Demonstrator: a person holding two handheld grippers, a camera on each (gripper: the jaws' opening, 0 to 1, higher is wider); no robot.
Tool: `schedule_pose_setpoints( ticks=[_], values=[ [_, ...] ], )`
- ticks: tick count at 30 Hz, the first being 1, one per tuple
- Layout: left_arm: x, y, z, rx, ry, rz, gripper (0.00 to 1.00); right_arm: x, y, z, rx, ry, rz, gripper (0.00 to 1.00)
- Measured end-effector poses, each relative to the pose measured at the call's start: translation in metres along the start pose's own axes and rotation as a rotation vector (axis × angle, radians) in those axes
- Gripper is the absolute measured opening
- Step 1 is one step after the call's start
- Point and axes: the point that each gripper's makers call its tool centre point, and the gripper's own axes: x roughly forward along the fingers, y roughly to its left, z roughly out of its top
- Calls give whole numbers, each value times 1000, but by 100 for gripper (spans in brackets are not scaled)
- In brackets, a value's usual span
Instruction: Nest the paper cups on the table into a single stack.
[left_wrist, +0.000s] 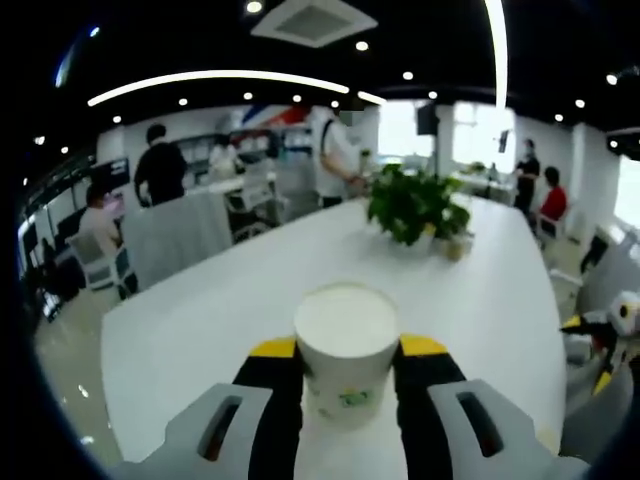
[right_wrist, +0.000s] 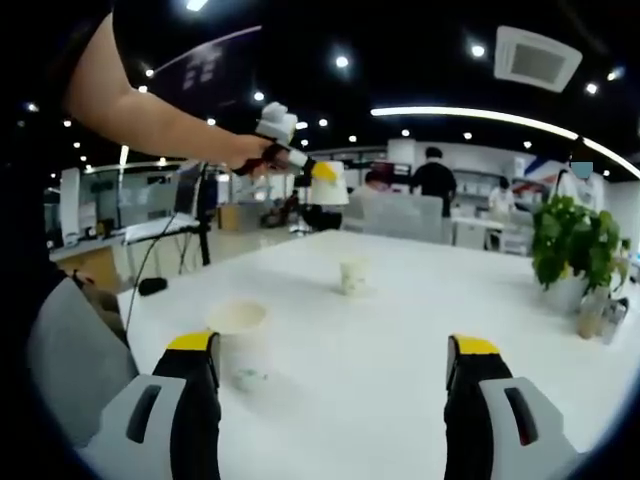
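Observation:
My left gripper is shut on a white paper cup with a small green print, held upright above the white table. In the right gripper view a person's hand holds that left gripper and its cup high over the table's far end. My right gripper is open wide and low over the table. A second paper cup stands on the table just inside its left jaw. A third, smaller-looking cup stands farther off near the table's middle. The right gripper also shows at the edge of the left gripper view.
A potted green plant stands on the table with small items beside it. Chairs line the table's far side. Several people stand and sit among desks behind. A person's bare arm crosses the upper left of the right gripper view.

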Motion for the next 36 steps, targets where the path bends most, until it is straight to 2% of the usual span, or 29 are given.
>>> schedule_pose_setpoints(
  ticks=[16, 21, 29, 36],
  values=[
    [-17, -47, 8, 25, -9, -121, 30, 0, 0, 3, -9, -8, 1, 92],
    [-29, -64, 13, 23, -38, -160, 29, 0, 1, 4, -10, -11, 2, 91],
    [-50, -89, 12, 50, -52, -201, 28, -2, -7, 7, 23, -24, -19, 91],
    [-71, -119, 15, 51, -77, -271, 28, 2, 2, 7, -5, -14, 8, 91]
  ],
)
